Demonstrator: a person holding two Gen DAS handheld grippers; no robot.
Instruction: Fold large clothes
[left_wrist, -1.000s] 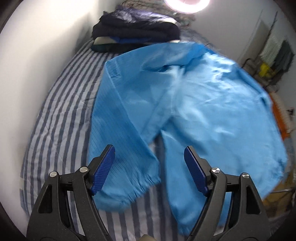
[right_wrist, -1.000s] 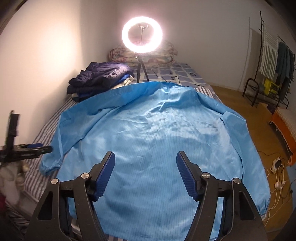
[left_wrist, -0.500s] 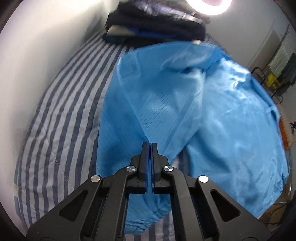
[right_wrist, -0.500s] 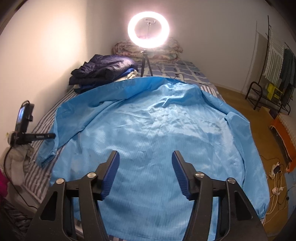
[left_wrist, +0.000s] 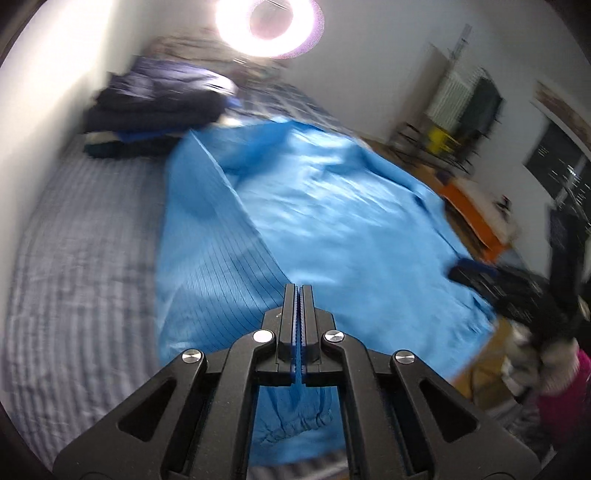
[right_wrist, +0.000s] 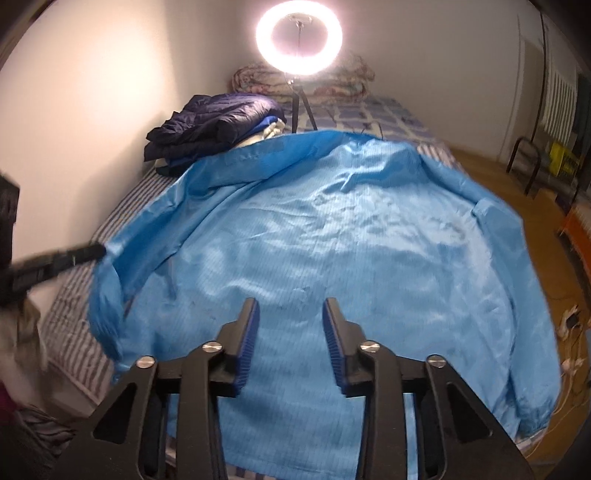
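Observation:
A large light-blue coat (right_wrist: 332, 240) lies spread back-up across the striped bed (right_wrist: 74, 321). My left gripper (left_wrist: 299, 291) is shut on the coat's left sleeve (left_wrist: 207, 258) and holds it raised off the sheet. The elastic cuff (left_wrist: 295, 424) hangs below the fingers. In the right wrist view that gripper (right_wrist: 100, 251) reaches in from the left with the sleeve (right_wrist: 122, 258) draped from it. My right gripper (right_wrist: 290, 306) hovers over the coat's lower back. Its jaws are closing and the pads do not press on the cloth.
A pile of dark folded jackets (right_wrist: 214, 122) sits at the bed's far left by the wall. A ring light on a tripod (right_wrist: 299, 35) and a rolled quilt (right_wrist: 258, 77) stand at the head. A clothes rack (right_wrist: 546, 158) and floor cables (right_wrist: 569, 321) are on the right.
My left gripper shut on the sleeve, then lifted it off the sheet and swung toward the coat's body. The right gripper's jaws narrowed and it sank a little toward the coat.

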